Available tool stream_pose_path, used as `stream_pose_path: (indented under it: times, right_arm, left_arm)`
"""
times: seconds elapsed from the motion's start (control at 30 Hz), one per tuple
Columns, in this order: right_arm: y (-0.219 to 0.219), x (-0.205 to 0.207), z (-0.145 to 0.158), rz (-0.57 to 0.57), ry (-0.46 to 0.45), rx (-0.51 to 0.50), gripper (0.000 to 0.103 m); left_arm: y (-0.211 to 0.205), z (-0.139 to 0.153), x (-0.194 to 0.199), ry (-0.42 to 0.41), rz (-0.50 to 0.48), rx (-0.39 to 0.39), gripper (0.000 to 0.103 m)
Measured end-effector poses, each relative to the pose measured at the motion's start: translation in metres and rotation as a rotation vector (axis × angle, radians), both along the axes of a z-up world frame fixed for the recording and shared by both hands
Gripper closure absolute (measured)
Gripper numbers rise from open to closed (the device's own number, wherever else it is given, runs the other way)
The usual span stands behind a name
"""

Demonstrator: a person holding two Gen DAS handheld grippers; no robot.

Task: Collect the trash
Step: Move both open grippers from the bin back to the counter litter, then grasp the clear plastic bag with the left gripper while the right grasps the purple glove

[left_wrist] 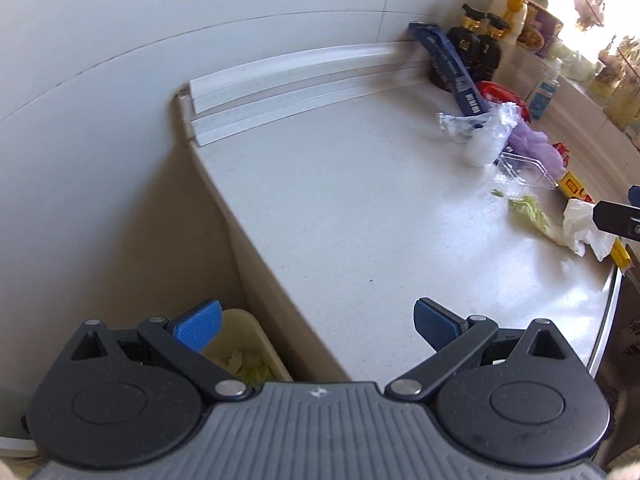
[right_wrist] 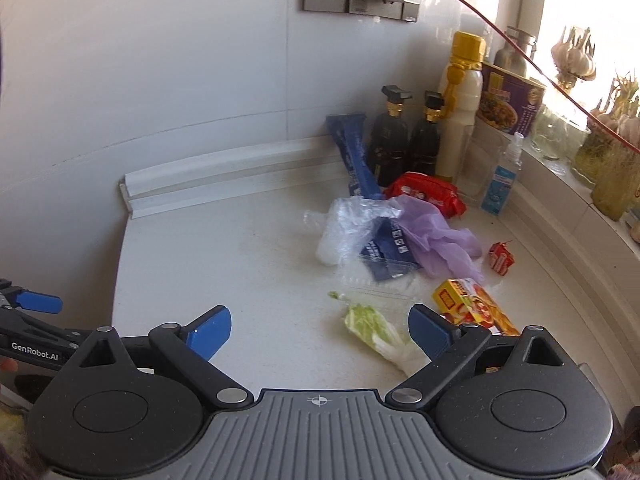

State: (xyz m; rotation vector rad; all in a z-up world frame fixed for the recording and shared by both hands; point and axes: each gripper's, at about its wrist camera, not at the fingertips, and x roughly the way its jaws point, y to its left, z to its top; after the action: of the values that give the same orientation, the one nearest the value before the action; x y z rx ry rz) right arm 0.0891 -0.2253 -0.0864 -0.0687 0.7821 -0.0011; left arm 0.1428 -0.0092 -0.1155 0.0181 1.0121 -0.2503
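A: Kitchen counter, trash scattered. Start at the left: what is your left gripper (left_wrist: pixel 318 326) doing?

B: Your left gripper hangs spread wide and empty over the counter's (left_wrist: pixel 320 200) left edge. At 7 o'clock in its view, below the edge, a cream bin (left_wrist: pixel 244 344) shows with pale green scraps inside.

A: And the right one?

B: Your right gripper (right_wrist: pixel 320 332) is released too, nothing between its blue pads (right_wrist: pixel 212 332). Its tips frame a cabbage leaf (right_wrist: pixel 374 328), which lies on the counter (right_wrist: pixel 224 248) at about 5 o'clock in the right wrist view. Your left gripper's tip (right_wrist: pixel 38 303) pokes in at 9 o'clock there.

A: Where is the rest of the trash?

B: In the right wrist view, near centre, a clear crumpled bag (right_wrist: pixel 344 226) lies on a blue packet (right_wrist: pixel 386 252), with a purple bag (right_wrist: pixel 436 236) touching them at 2 o'clock. A clear tray (right_wrist: pixel 376 284) sits just beyond the leaf. A yellow box (right_wrist: pixel 472 306) lies at 4 o'clock, just beside your right pad; a small red carton (right_wrist: pixel 501 257) stands apart at 3 o'clock. A red pack (right_wrist: pixel 426 196) rests by two dark bottles (right_wrist: pixel 390 148) at the wall.

A: Anything in the left view's right side?

B: A white crumpled bag (left_wrist: pixel 582 228) at 3 o'clock, beside the leaf (left_wrist: pixel 530 210).
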Motion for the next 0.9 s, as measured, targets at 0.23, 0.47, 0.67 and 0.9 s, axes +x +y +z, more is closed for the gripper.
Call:
stream_pose_path:
  times: [0.23, 0.47, 0.67, 0.9]
  right_arm:
    - [-0.036, -0.005, -0.005, -0.062, -0.007, -0.039, 0.006]
    - [-0.075, -0.003, -0.009, -0.085, 0.016, -0.087, 0.006]
    - [-0.101, 0.011, -0.008, -0.061, 0.032, -0.115, 0.006]
    - [-0.12, 0.038, -0.012, -0.049, 0.038, -0.077, 0.006]
  left_arm:
    - [-0.04, 0.007, 0.015, -0.048, -0.075, -0.012, 0.001]
    - [-0.084, 0.01, 0.04, -0.098, -0.168, -0.034, 0.002]
    - [-0.119, 0.011, 0.062, -0.134, -0.237, -0.067, 0.009]
    - [-0.152, 0.013, 0.086, -0.165, -0.309, -0.128, 0.024]
